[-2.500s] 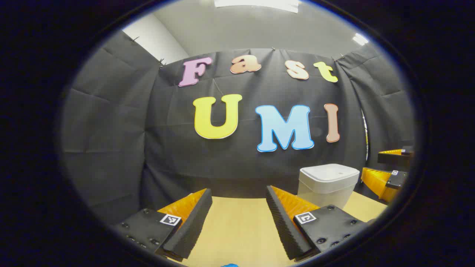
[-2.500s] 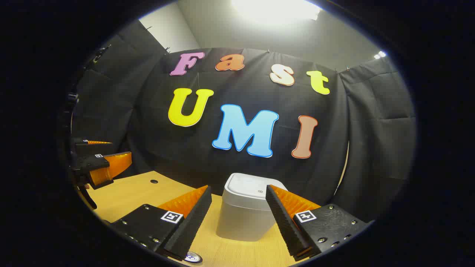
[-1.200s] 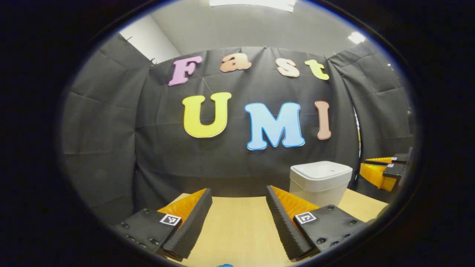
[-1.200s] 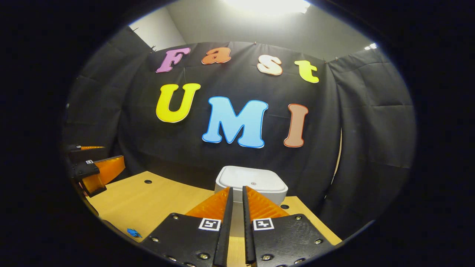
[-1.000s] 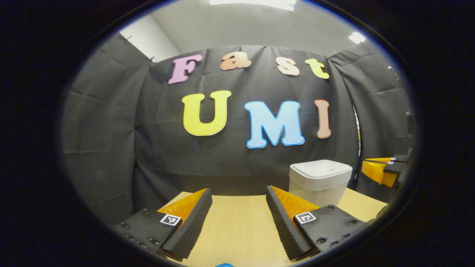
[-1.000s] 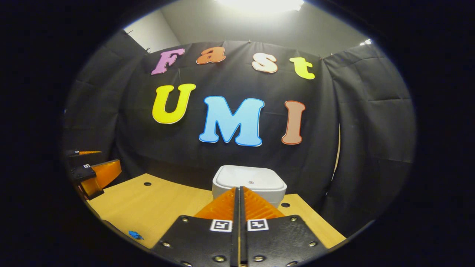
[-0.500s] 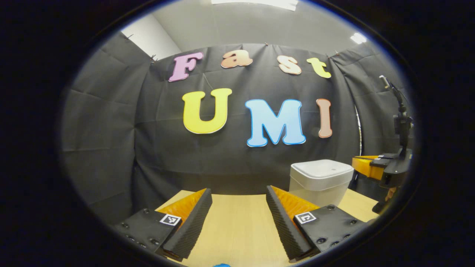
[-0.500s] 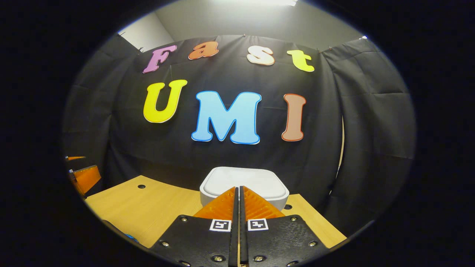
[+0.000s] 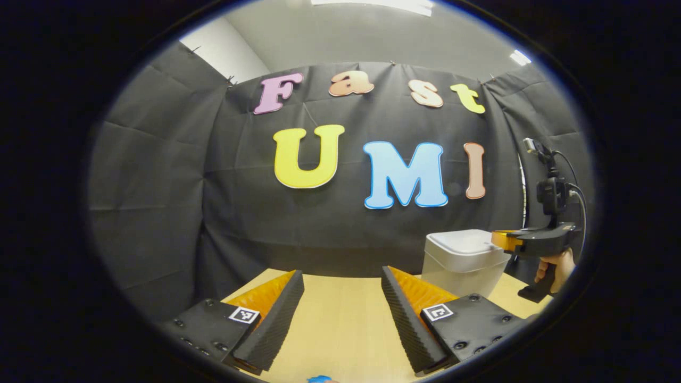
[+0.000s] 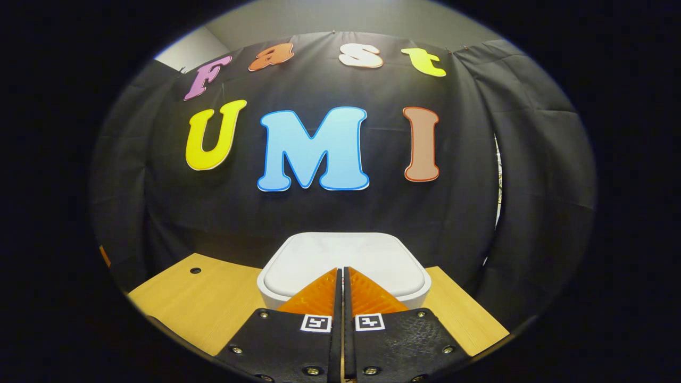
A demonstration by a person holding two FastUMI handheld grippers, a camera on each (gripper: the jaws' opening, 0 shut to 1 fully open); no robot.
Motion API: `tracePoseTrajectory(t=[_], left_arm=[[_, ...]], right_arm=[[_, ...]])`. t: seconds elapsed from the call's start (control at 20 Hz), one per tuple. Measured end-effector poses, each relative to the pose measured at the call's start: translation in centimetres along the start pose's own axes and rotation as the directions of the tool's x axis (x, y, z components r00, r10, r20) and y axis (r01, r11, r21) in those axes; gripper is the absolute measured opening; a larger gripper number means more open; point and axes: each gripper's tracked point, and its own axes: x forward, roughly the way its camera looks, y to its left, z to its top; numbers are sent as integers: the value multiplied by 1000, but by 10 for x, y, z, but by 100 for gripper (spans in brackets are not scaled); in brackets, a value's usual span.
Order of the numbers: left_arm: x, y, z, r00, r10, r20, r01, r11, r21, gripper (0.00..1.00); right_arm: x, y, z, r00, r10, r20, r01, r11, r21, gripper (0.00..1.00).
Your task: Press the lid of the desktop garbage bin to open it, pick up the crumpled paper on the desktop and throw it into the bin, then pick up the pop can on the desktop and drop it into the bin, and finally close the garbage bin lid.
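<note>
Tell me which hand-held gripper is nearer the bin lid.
Right. The right hand-held gripper, shut, is over the bin lid; the left hand-held gripper, open, sits off to the bin's side above the table.

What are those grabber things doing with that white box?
A person holds a grabber in each hand. The right gripper is shut, with nothing in it, and its tips sit over the closed lid of the white bin, ready to press it open. The left gripper hangs open above the wooden table, holding nothing. No rubbish has gone in yet.
</note>
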Motion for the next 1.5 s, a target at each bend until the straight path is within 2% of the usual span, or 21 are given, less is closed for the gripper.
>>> tracePoseTrajectory(t=[0.15, 0.4, 0.65, 1.25, 1.5], left_arm=[[-4, 7, -2, 1000, 25, -7, -25, 1000, 2, 95], [-6, 12, 0, 999, 48, -8, -47, 998, 28, 95], [-10, 9, 6, 999, 41, 11, -41, 999, 32, 96], [-22, 12, 0, 999, 46, 6, -46, 999, 2, 95], [-26, 23, -13, 998, 68, -16, -67, 998, 19, 96]], right_arm=[[4, -1, -12, 999, 5, -33, -5, 1000, -5, 2], [4, -1, -16, 1000, 2, -31, -4, 999, -48, 2], [4, -1, -14, 999, 29, -38, -28, 999, 36, 2], [-17, -2, 35, 995, 11, 102, -7, 999, -40, 2], [-46, 2, 45, 989, 22, 143, -15, 999, -49, 2]])
